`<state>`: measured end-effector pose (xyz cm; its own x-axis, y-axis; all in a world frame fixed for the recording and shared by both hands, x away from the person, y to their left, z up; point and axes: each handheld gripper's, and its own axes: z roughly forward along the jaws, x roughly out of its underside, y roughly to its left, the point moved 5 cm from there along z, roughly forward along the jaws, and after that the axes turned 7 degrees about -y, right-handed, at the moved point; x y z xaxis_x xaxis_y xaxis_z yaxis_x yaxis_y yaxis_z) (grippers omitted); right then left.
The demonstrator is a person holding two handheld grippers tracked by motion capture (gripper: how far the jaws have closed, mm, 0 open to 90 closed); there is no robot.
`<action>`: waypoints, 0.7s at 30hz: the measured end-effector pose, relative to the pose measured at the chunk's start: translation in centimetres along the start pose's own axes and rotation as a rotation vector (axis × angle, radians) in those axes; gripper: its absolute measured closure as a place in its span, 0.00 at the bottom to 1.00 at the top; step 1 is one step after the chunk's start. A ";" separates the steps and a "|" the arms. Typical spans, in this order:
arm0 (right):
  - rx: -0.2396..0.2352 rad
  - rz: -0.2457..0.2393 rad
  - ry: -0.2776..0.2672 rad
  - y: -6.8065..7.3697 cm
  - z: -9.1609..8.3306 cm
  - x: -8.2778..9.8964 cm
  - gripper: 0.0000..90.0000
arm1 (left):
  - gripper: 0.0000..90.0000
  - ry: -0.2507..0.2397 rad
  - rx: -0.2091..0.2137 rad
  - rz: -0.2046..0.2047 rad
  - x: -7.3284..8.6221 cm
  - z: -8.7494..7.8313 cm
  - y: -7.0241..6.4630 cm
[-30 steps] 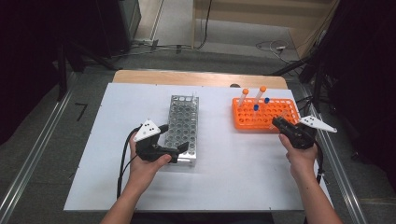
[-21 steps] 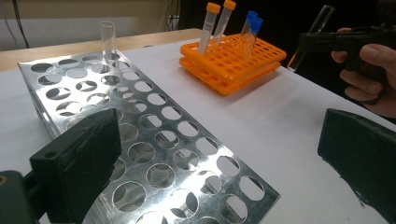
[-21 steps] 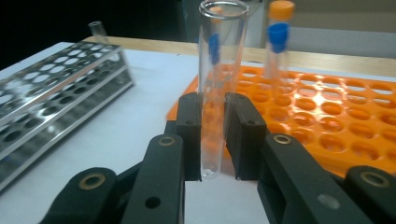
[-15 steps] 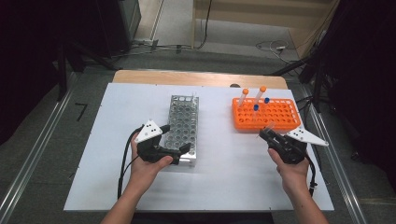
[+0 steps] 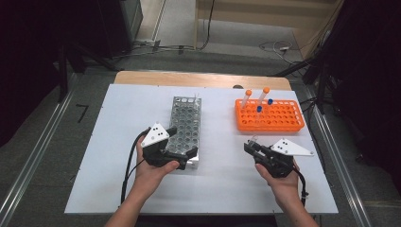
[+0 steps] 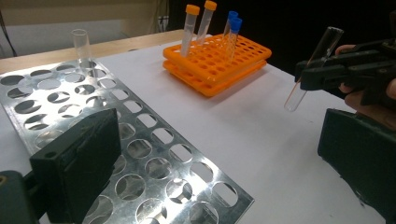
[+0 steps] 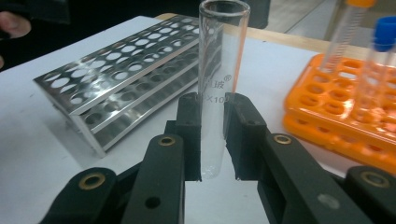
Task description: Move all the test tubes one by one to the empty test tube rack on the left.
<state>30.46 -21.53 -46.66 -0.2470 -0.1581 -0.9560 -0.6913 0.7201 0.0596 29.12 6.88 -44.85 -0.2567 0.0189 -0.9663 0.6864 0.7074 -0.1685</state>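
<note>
The right tool [image 7: 212, 135] pinches a clear glass test tube [image 7: 219, 70] between its two black jaws, gripping it low on its length. In the right gripper view the tube stands nearly upright, long axis up and down, open mouth on top and rounded bottom just below the pads. In the left gripper view the same tube [image 6: 312, 67] leans a little, mouth up and away, bottom hanging above the white counter [image 5: 222, 175] without touching it.

In the high view the right tool [image 5: 253, 147] is over the open counter between the two racks, nearer the person than the orange rack [image 5: 269, 116]. That orange rack carries two orange-capped tubes [image 5: 246, 98] and two blue-capped tubes [image 5: 259, 109], all standing with caps up.

The metal rack [image 5: 185, 125] lies lengthwise away from the person, its holed top plate facing up. One clear tube [image 6: 81, 44] stands in a far corner hole. The left tool [image 5: 177, 149] has its jaws spread wide at the rack's near end, one pad over the plate, the other off its side over the counter; I cannot tell whether the pads touch the rack.

Bare counter lies between the held tube and the metal rack.
</note>
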 end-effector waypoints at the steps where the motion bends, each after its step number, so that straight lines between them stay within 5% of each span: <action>1: -0.011 -0.011 0.003 0.3 0.1 0.0 0.82 | 0.00 0.000 0.005 0.001 0.0 0.0 -0.1; 15: -0.102 -0.071 0.042 3.5 1.9 0.5 0.82 | 0.04 -0.004 0.070 0.010 -0.2 0.7 -1.8; 21: -0.116 -0.103 0.061 4.5 2.6 0.8 0.82 | 0.16 -0.002 0.122 0.016 -0.3 1.0 -2.9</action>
<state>28.93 -16.62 -47.94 -0.2090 -0.2698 -0.9400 -0.7882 0.6154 -0.0014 27.90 4.18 -44.23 -0.2443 0.0281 -0.9693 0.7680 0.6159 -0.1757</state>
